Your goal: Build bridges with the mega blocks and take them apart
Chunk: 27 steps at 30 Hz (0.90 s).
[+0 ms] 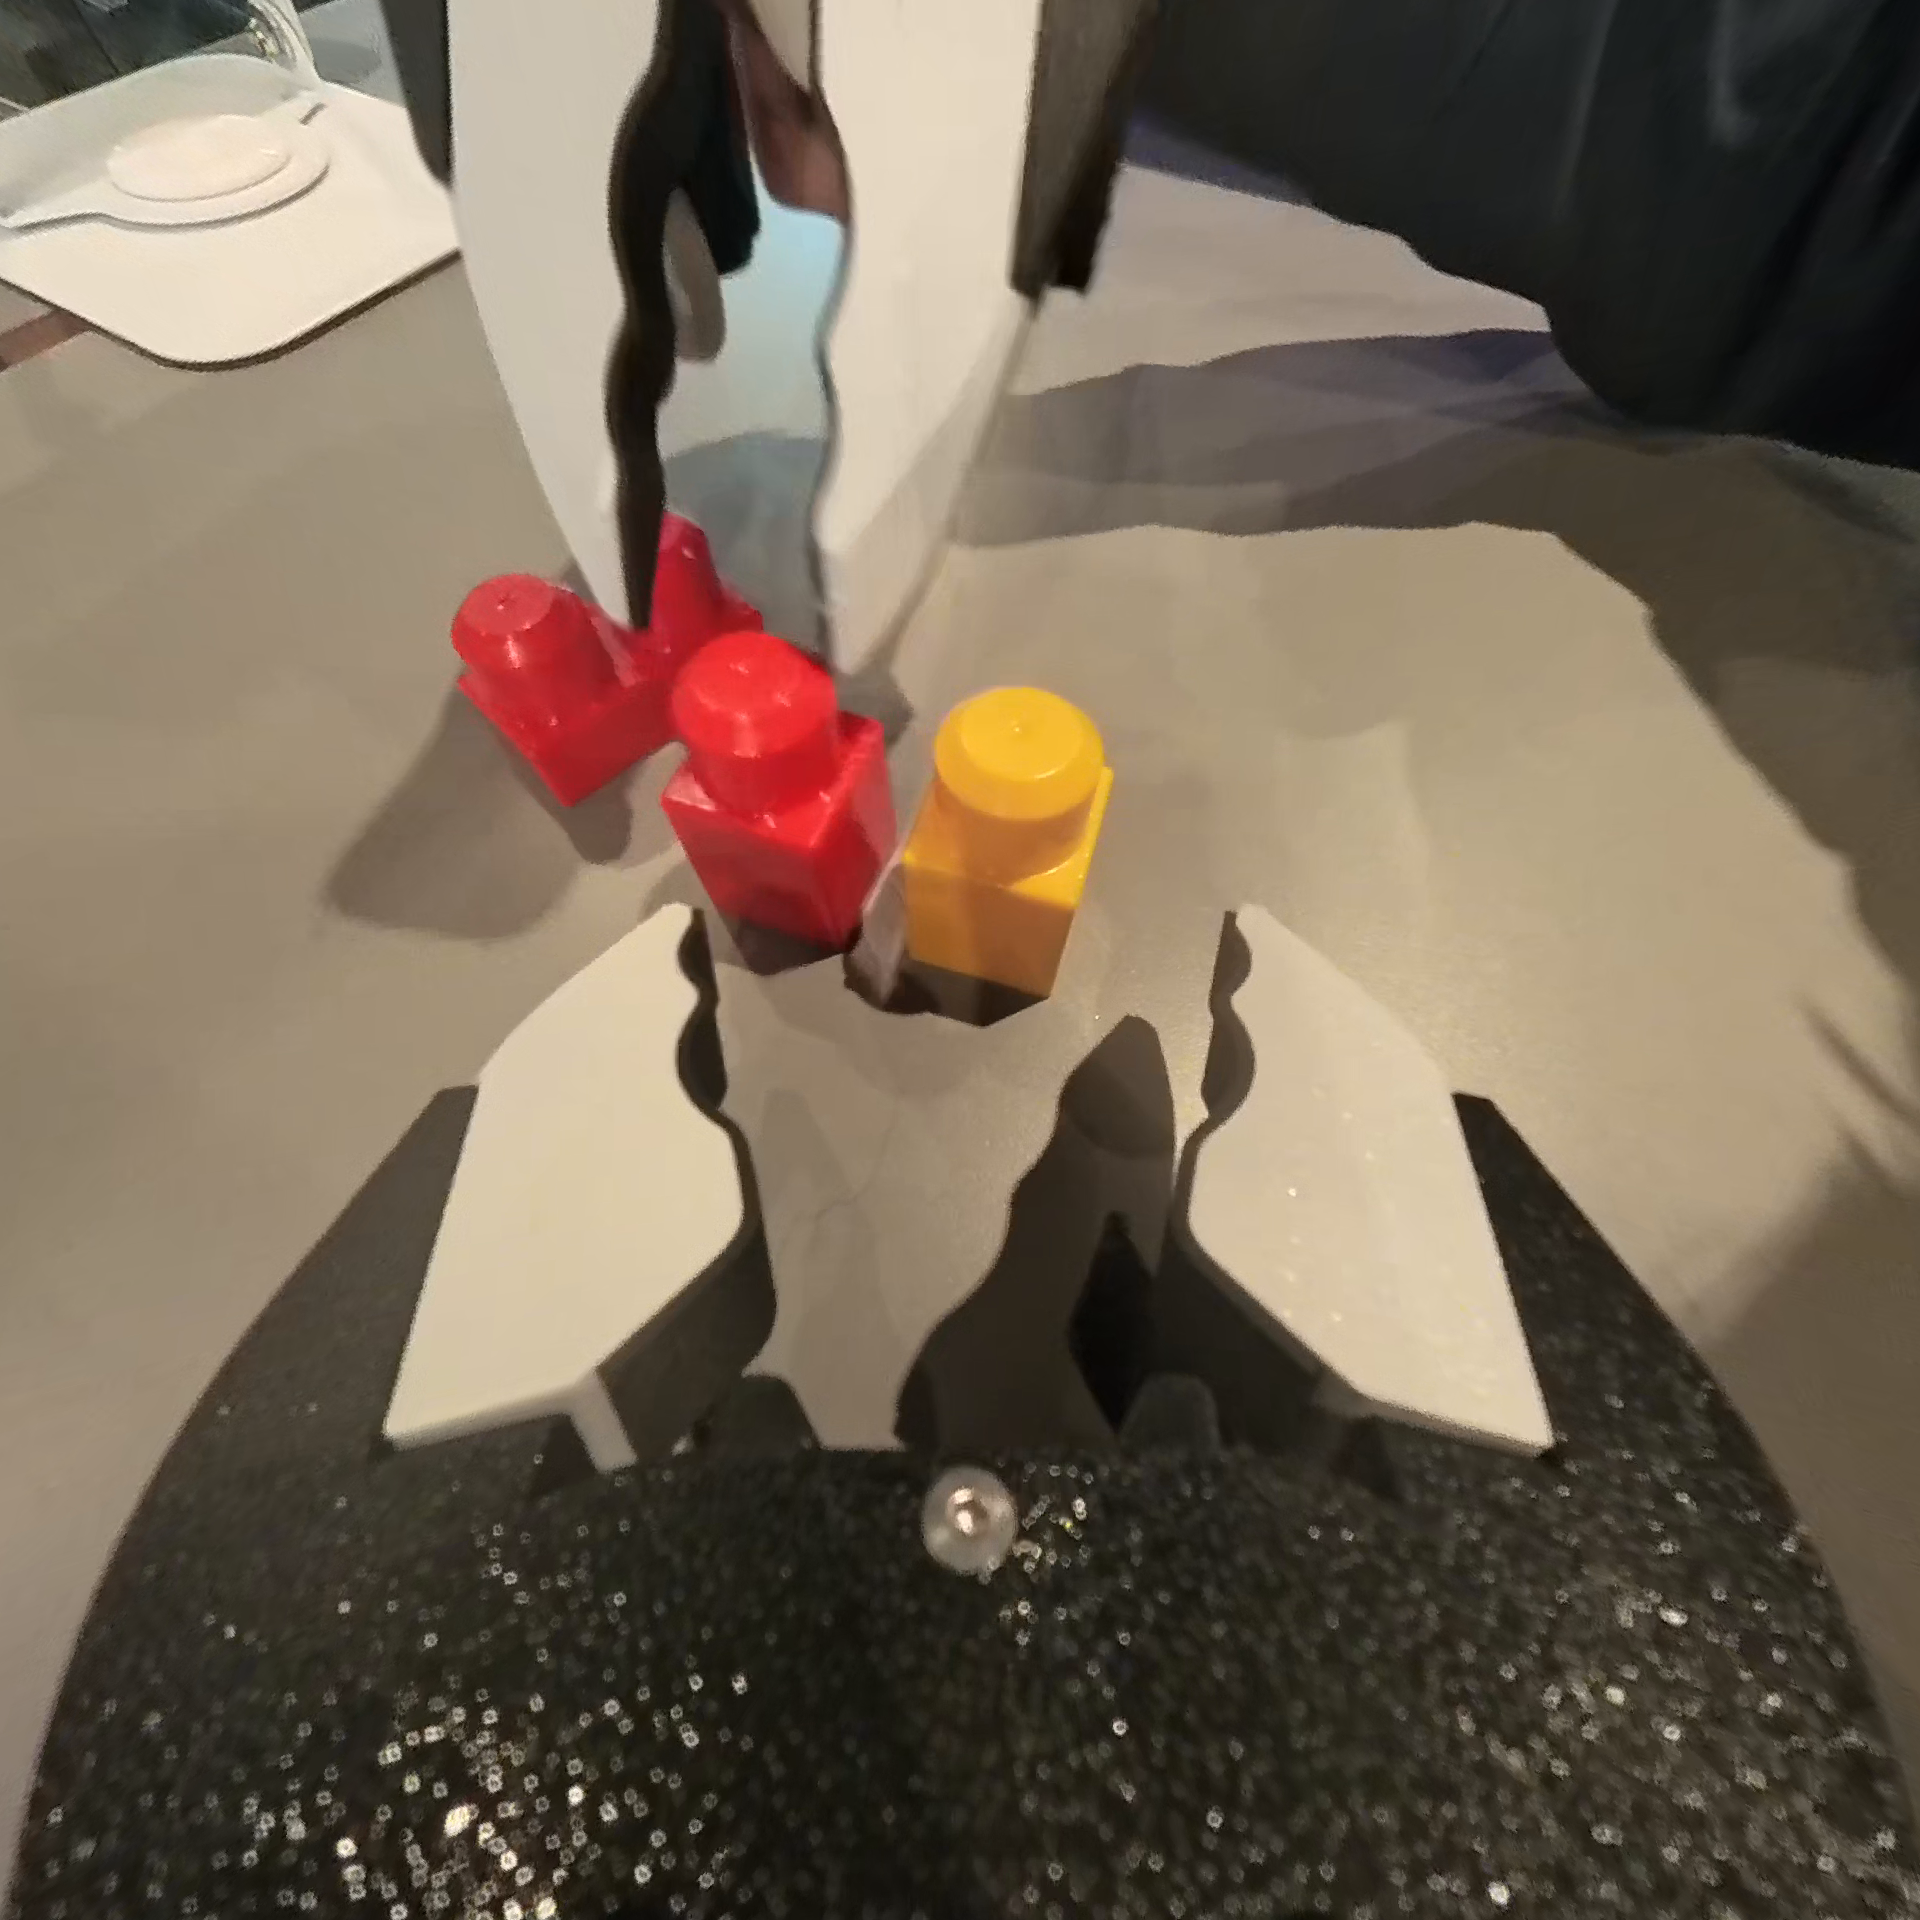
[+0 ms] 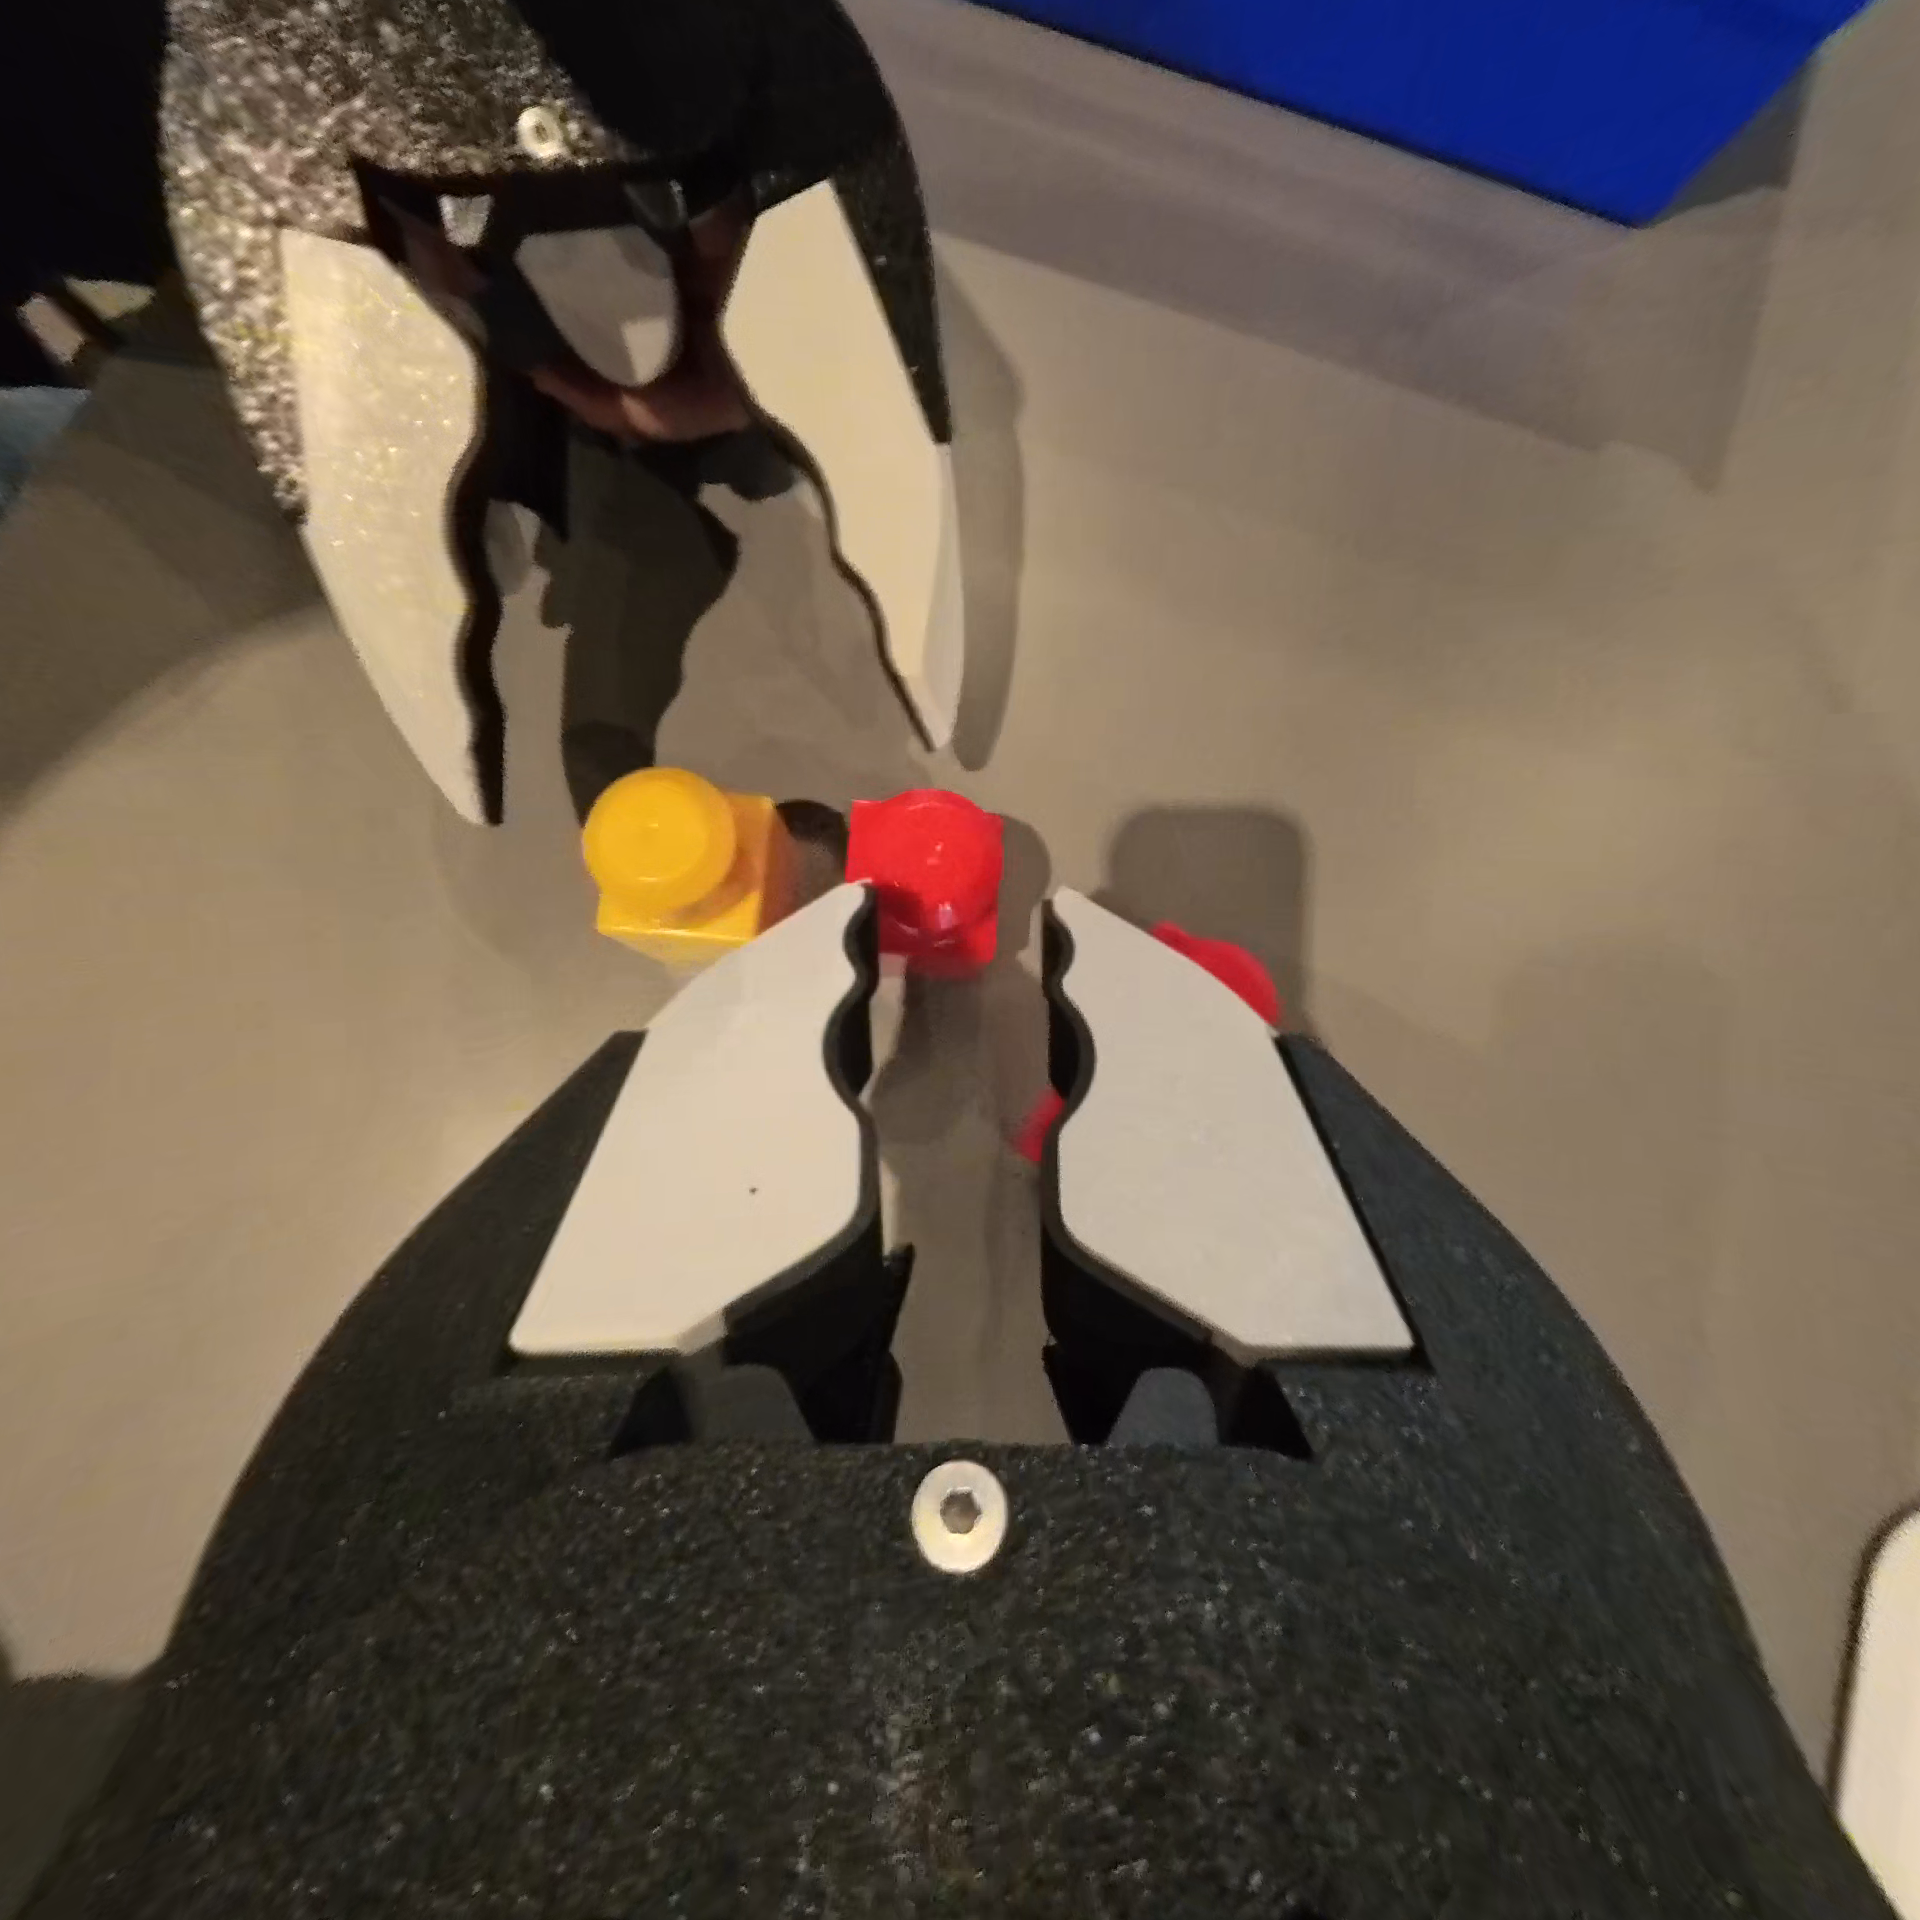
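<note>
A yellow one-stud block (image 1: 1003, 842) and a red one-stud block (image 1: 779, 800) stand upright side by side on the grey table (image 1: 1403, 748). A red two-stud block (image 1: 566, 681) sits just behind them. My left gripper (image 1: 966, 925) is open and empty, its tips just short of the yellow block. My right gripper (image 2: 956, 899) is open, coming from the far side. Its fingers straddle the two-stud block (image 2: 1216, 966), which they mostly hide. The red one-stud block (image 2: 925, 883) is right at its tips, with the yellow block (image 2: 665, 873) to the left. The left gripper (image 2: 707, 774) also shows opposite.
A white mat (image 1: 239, 281) with a clear glass piece lies at the far left. A dark bulky object (image 1: 1558, 187) sits at the far right. A blue object (image 2: 1455, 94) lies beyond the blocks, and a white object (image 2: 1881, 1714) is at the right edge. The tips of one gripper are about 7 centimeters away from the tips of the other.
</note>
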Each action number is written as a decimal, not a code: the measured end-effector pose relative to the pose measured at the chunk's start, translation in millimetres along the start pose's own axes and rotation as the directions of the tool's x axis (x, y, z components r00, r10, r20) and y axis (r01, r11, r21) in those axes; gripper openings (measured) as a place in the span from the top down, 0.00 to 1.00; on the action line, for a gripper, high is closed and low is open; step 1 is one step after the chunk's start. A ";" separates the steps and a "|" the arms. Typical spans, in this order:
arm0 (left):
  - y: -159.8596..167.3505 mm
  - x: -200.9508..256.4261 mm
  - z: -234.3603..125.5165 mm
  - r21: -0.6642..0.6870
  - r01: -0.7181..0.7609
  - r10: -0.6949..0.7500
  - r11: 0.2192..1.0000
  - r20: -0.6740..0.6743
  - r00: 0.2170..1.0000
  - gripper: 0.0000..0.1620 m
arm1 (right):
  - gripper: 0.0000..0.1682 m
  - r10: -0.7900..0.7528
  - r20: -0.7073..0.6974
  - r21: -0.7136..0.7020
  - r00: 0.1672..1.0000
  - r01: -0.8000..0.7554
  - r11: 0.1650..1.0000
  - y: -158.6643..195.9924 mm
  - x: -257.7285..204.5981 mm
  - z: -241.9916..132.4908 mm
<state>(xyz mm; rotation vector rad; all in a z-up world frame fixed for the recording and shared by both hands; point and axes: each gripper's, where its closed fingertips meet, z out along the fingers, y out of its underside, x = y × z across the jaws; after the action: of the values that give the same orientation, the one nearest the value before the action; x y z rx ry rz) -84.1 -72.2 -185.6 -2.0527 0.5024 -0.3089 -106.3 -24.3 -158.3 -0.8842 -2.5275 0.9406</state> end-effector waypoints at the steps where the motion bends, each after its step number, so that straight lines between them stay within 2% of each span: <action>1: 0.0 0.6 0.0 0.000 -0.001 0.001 1.000 -0.003 1.000 0.44 | 0.86 0.011 -0.044 0.009 0.999 -0.010 1.000 -0.1 6.6 -2.4; 3: 0.0 0.7 -0.3 -0.001 -0.003 0.003 1.000 0.002 1.000 0.47 | 0.89 0.025 -0.131 0.000 0.991 -0.026 1.000 1.2 21.5 -4.7; 6: -2.0 -1.7 -2.2 0.004 -0.009 0.009 1.000 0.048 0.999 0.50 | 0.95 0.006 -0.117 -0.045 0.993 -0.011 0.999 1.5 24.3 -0.4; 10: -5.3 -5.3 0.5 0.003 -0.018 0.018 1.000 0.125 0.992 0.48 | 1.00 -0.040 -0.123 -0.080 0.992 0.030 0.996 -5.6 36.3 2.8; 14: 2.2 -6.9 11.9 -0.075 -0.042 0.054 0.996 0.168 0.984 0.45 | 1.00 -0.074 -0.045 -0.148 0.996 0.066 0.987 -7.8 42.6 18.2; 20: 4.9 -9.5 17.6 -0.106 -0.052 0.072 0.993 0.201 0.977 0.45 | 1.00 -0.025 0.099 -0.375 0.995 0.061 0.925 17.9 32.3 33.0; 27: 5.8 -12.3 18.1 -0.118 -0.063 0.088 0.991 0.220 0.972 0.47 | 1.00 0.049 0.122 -0.382 0.991 0.001 0.924 20.1 7.7 26.1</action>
<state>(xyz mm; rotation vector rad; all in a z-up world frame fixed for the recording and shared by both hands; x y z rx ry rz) -88.8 -55.3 -200.0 -2.1368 0.4650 -0.0020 -115.5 -20.0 -190.5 -0.9891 -2.8762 0.5290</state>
